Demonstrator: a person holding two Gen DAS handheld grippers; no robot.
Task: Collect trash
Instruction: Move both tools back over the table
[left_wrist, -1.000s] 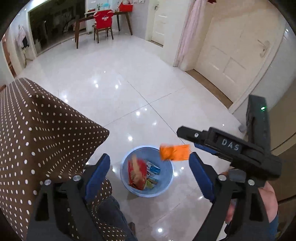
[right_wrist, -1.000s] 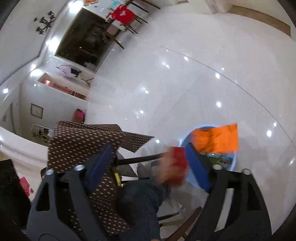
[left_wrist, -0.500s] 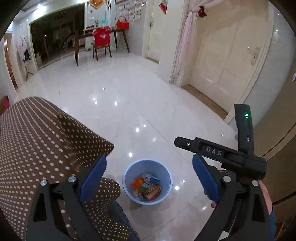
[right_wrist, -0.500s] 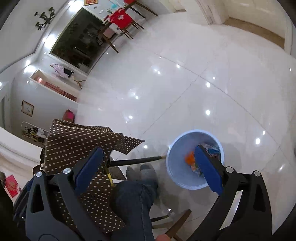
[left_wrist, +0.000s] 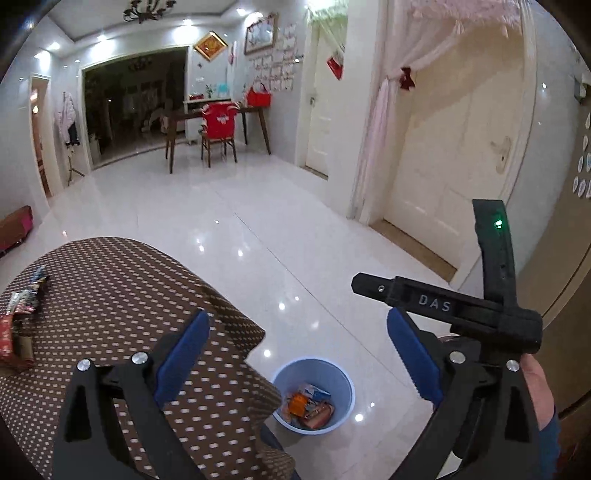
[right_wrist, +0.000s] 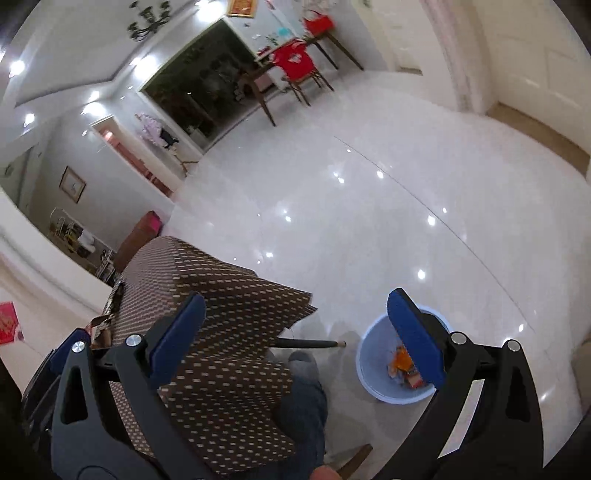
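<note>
**Wrappers waiting at the table's far left**

Glossy white tiles are reflecting the ceiling lights around a table (left_wrist: 122, 295) draped in a brown polka-dot cloth. On the floor beside the table corner, a pale blue bin (left_wrist: 313, 395) is holding several wrappers, an orange one (left_wrist: 296, 403) among them. Both tools are hovering above this corner. The left gripper (left_wrist: 295, 354) is gaping wide with nothing between its blue pads, and the right gripper (right_wrist: 295, 339) is spread just as wide and equally empty.

More trash is lying on the cloth: a small cluster of crumpled wrappers (left_wrist: 22, 317) at the far left edge of the tabletop in the left wrist view, well apart from both tools. That cluster is sitting to the left of the left gripper, so the left hand looks the nearer one for the next pickup. The pile seems to run along the table's left edge, though blur is hiding individual shapes. Judging by what remains, collecting is only partly done.
</note>
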